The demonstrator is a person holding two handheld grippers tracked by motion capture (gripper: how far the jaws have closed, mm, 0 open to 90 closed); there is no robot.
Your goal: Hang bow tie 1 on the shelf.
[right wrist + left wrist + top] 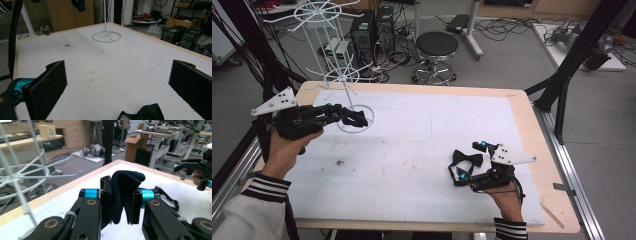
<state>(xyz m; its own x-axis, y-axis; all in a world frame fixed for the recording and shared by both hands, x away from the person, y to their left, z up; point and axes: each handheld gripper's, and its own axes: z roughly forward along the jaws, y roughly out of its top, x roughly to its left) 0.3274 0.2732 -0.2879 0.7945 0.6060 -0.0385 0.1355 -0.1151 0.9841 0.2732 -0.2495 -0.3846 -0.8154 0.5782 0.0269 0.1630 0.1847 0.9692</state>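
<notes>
The wire rack [332, 60] stands far-left on the table [522, 115], bow tie [467, 160] near-right.

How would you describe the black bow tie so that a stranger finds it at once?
Start at the white mat covering the table, then go to its near right part. There the bow tie lies flat between the open right gripper jaws, the one black, knotted cloth lying there.

A lab or engineering workshop is showing here: computer towers [372, 30] are standing on the grey floor amid tangled cables [507, 25], with a round stool [437, 46] beside them. Black metal frame struts [579, 47] are bracing around the foam-covered table [522, 107], while workbenches [160, 132], cardboard boxes [132, 145] and wooden cabinets [72, 132] are lining the background.
</notes>
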